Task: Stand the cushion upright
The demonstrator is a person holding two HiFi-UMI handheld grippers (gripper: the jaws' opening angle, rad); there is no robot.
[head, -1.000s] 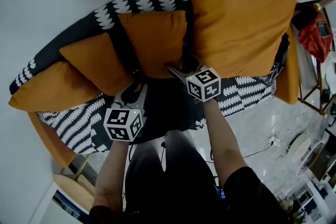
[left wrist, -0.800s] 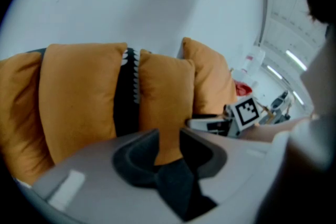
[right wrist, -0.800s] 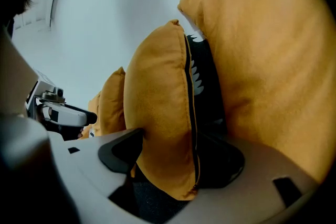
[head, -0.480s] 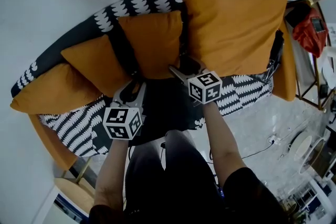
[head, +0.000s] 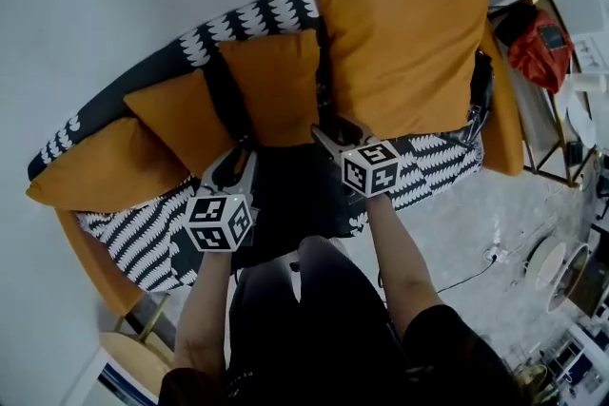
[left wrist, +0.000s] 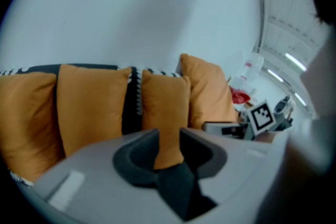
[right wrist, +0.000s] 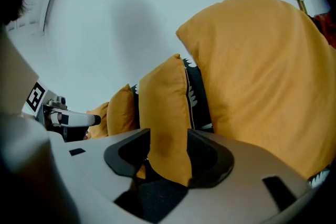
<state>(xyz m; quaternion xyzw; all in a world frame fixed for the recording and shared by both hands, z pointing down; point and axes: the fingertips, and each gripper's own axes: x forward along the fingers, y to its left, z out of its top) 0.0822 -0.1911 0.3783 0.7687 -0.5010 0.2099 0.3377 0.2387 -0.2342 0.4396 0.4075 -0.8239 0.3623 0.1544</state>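
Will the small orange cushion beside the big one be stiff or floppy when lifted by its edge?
Probably soft: the small orange fabric cushion dents where the closing jaws of the right gripper pinch it. Yet it likely keeps its shape: it stands without sagging.

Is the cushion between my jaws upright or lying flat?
Upright: the cushion stands on its lower edge against the sofa back.

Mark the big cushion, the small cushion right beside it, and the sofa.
big cushion [head: 400,33]: head view, centre of its front face.
small cushion [head: 276,86]: head view, middle of its face.
sofa [head: 440,159]: head view, patterned seat, right part.
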